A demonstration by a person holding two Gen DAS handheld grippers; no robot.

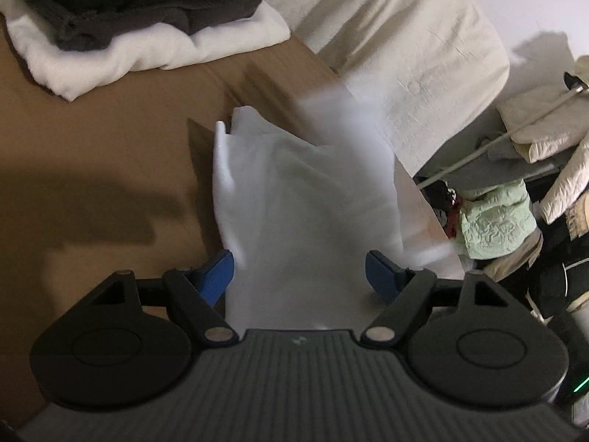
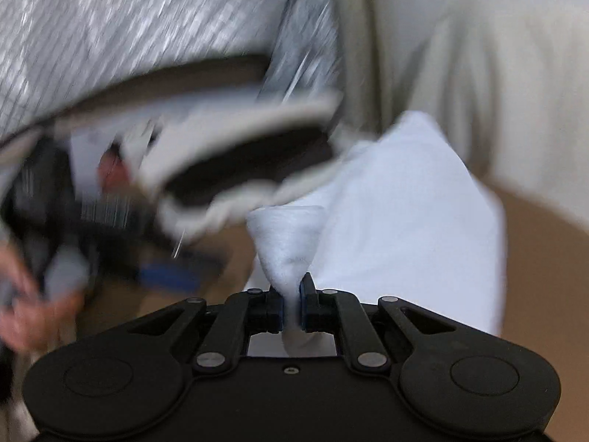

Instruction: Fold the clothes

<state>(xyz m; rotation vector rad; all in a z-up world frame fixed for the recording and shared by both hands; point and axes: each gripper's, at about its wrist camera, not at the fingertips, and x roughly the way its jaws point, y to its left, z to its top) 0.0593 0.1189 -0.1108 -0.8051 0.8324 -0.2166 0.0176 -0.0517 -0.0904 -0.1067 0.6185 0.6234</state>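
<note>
A white garment [image 1: 294, 199] hangs blurred over the brown surface [image 1: 92, 154] in the left wrist view. My left gripper [image 1: 299, 272] is open, its blue pads [image 1: 217, 276] standing wide on either side of the cloth without pinching it. In the right wrist view my right gripper [image 2: 291, 307] is shut on a twisted bunch of the white garment [image 2: 405, 213], which spreads out to the right. The left gripper [image 2: 169, 272] shows blurred at the left of that view, with the person's hand [image 2: 25, 313] on it.
A folded stack of white and dark grey clothes [image 1: 147, 25] lies at the back left. A cream pillow [image 1: 423, 55] lies at the back right. Piled clothes and bags [image 1: 533, 184] sit beyond the right edge. A grey patterned cover [image 2: 129, 29] fills the upper left.
</note>
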